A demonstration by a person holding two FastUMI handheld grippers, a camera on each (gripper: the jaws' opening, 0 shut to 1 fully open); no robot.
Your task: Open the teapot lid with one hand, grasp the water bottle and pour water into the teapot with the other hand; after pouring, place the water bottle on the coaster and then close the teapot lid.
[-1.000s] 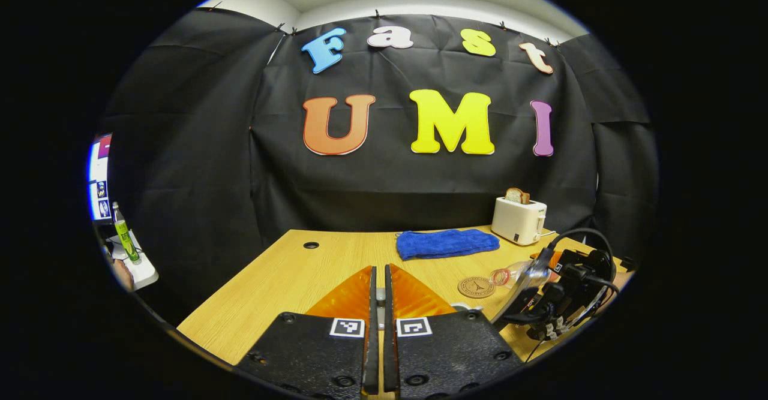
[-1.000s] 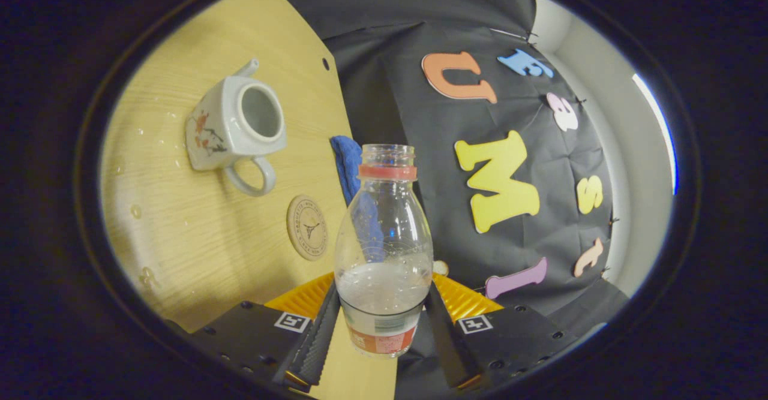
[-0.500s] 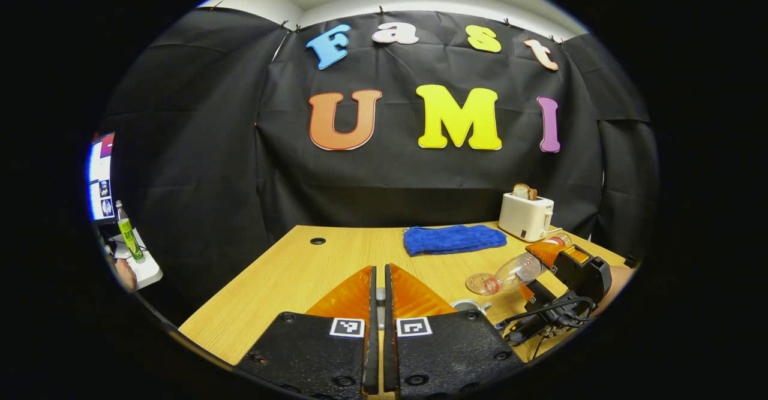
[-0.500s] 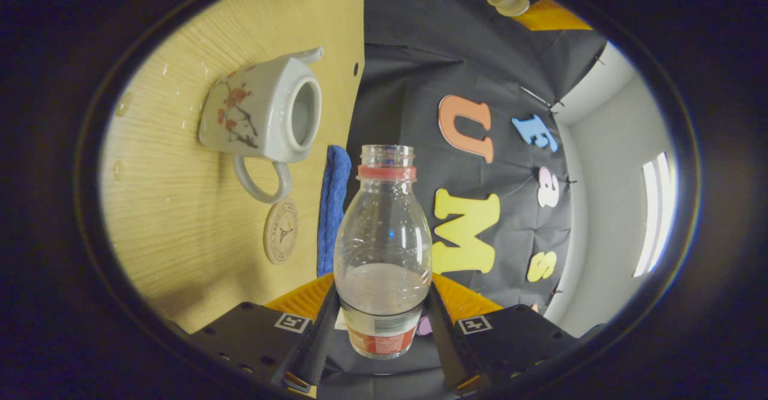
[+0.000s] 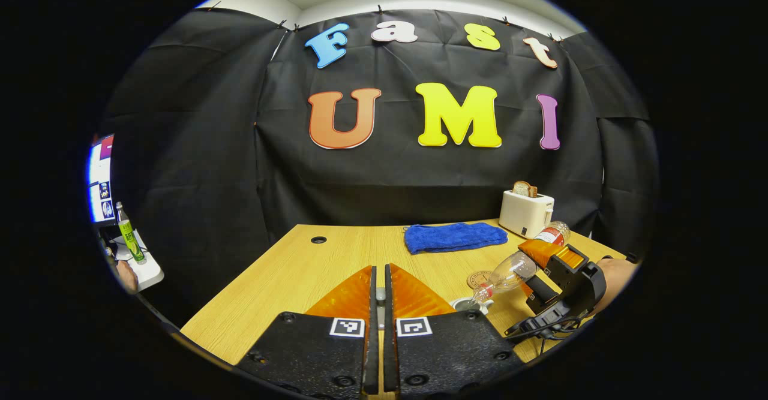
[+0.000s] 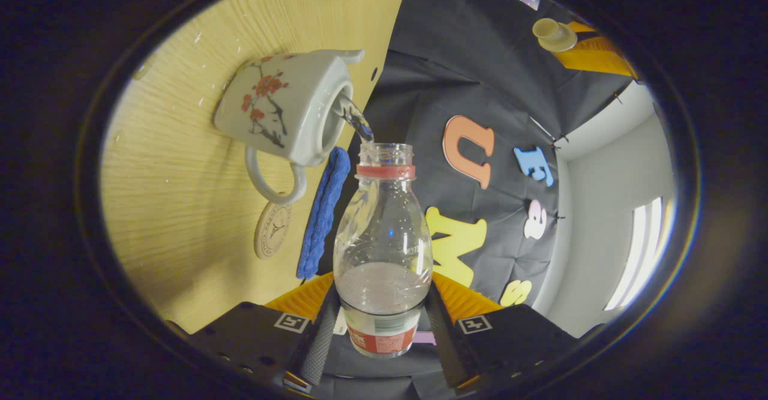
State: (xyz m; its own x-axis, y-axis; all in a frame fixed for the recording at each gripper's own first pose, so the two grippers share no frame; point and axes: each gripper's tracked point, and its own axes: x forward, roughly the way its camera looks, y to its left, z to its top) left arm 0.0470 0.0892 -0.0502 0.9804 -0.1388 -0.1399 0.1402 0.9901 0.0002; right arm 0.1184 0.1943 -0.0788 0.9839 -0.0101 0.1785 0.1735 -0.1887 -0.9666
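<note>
Bottle mouth at teapot rim

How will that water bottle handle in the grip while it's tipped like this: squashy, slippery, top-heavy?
The water bottle looks like thin clear plastic, so probably squeezable. It is partly filled, likely light, and the water will slosh. The right gripper clamps low near the label; droplets on the table hint at wet, slick surfaces.

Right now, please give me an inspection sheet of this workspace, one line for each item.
Surface: wooden table, water drops near the teapot.
Job's things: water bottle tipped, stream entering the open teapot; lid held up; coaster bare.
Clutter: blue towel, toaster with bread.
Grippers: right gripper clamps the bottle; left gripper shut on the lid.
Cables: black cable at right gripper.
Surroundings: black cloth wall, side monitor.
</note>
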